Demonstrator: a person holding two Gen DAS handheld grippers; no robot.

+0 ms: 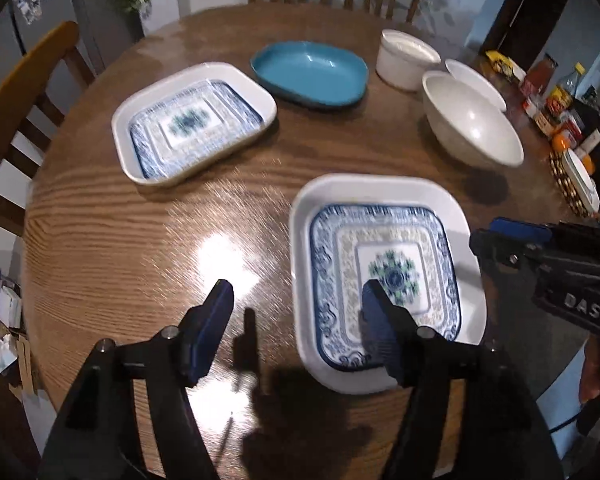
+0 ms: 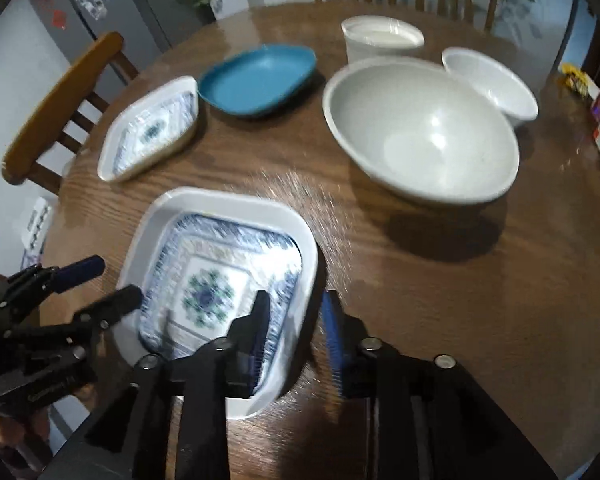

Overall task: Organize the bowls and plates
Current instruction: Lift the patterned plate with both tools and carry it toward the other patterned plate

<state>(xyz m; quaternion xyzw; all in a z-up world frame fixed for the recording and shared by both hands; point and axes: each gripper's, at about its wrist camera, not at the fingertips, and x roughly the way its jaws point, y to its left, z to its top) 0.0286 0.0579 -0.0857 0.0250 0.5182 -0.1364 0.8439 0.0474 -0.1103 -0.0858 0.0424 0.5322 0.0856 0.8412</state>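
A: Any writing you can read?
B: Only "DAS", in pale letters on the black body of the right claw (image 1: 485,240), at the right edge of the left wrist view.
A: The jars and packets in the upper right?
B: Too blurred.

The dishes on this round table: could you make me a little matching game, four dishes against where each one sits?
Dishes:
1. blue oval dish
2. large white bowl
3. near patterned square dish
4. far patterned square dish

Places:
A. closest, between the two grippers
B. left side of the table, by the wooden chair
C. right side, in front of two smaller white bowls
D. far middle, between a patterned dish and a white bowl

Pairs: 1-D, 2-C, 3-A, 4-B
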